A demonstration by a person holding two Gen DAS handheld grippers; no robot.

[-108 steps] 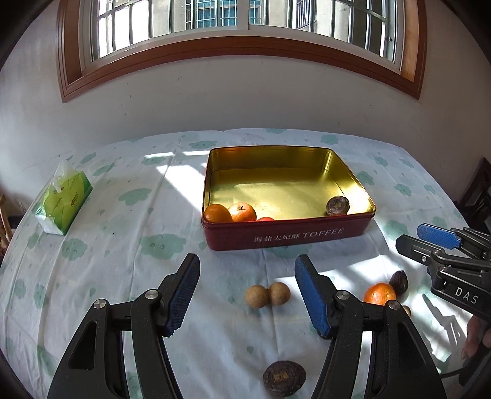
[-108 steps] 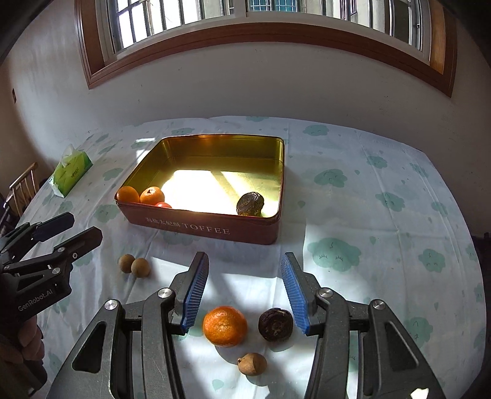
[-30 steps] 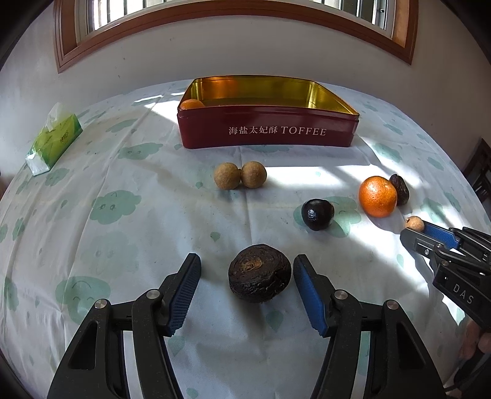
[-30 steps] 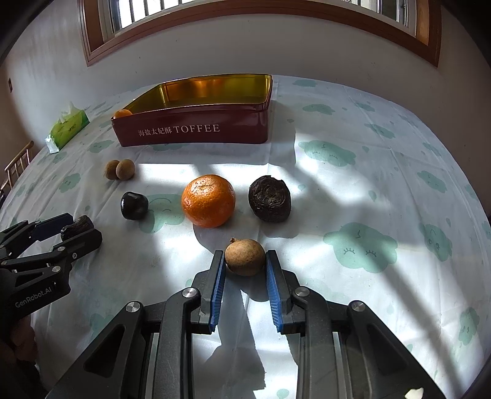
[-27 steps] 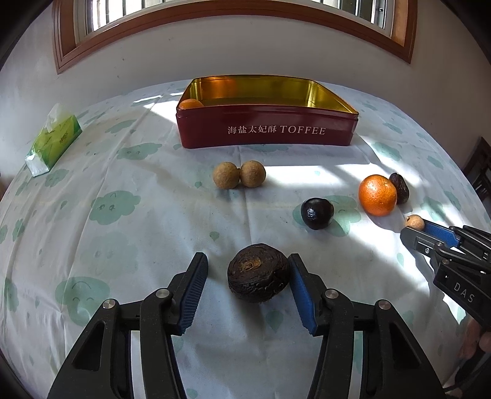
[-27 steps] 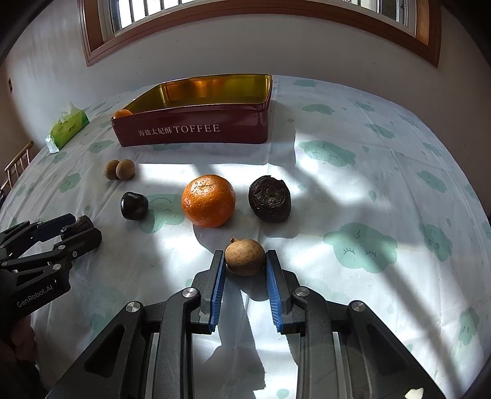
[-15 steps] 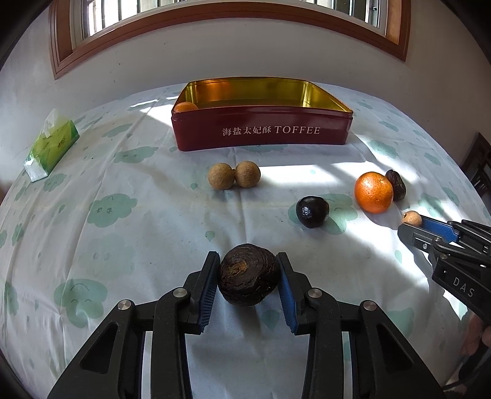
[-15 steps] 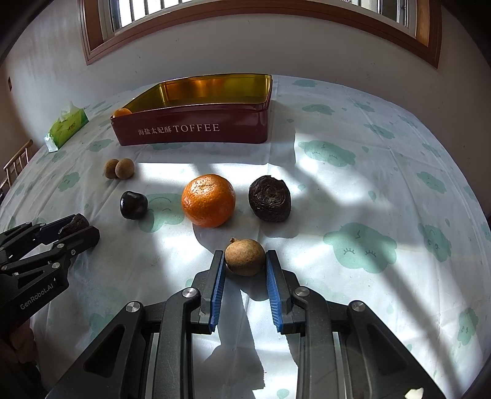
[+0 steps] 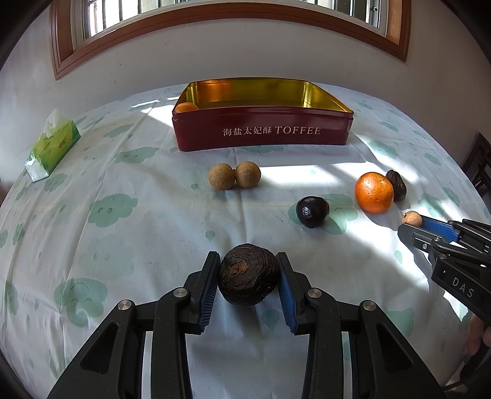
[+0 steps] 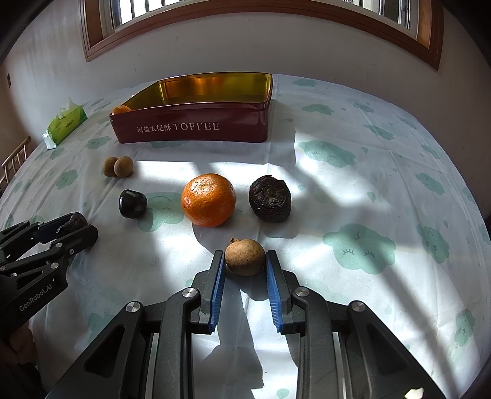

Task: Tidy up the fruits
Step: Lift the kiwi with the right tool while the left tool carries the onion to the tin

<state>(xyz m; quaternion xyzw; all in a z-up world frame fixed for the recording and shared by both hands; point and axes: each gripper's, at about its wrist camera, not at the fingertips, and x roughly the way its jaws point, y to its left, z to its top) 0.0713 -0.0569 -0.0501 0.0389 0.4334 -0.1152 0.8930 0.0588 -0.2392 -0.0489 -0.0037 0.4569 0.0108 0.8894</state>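
Observation:
My left gripper (image 9: 248, 273) is shut on a dark wrinkled fruit (image 9: 248, 274), held just above the tablecloth. My right gripper (image 10: 245, 264) is shut on a small tan longan (image 10: 245, 256) that rests low at the cloth. The red TOFFEE tin (image 9: 260, 135) stands at the back of the table with an orange (image 9: 186, 107) in its left corner. On the cloth lie two tan longans (image 9: 234, 175), a black shiny fruit (image 9: 312, 211), an orange (image 10: 208, 200) and another dark wrinkled fruit (image 10: 270, 198). My left gripper also shows in the right wrist view (image 10: 76, 228).
A green tissue pack (image 9: 52, 145) lies at the far left of the table. A wall and a wooden window frame (image 9: 230, 27) stand behind the table. A dark chair (image 9: 480, 165) is at the right edge.
My left gripper has closed on the dark wrinkled fruit and raised it slightly. My right gripper stays shut on the tan longan and has not moved.

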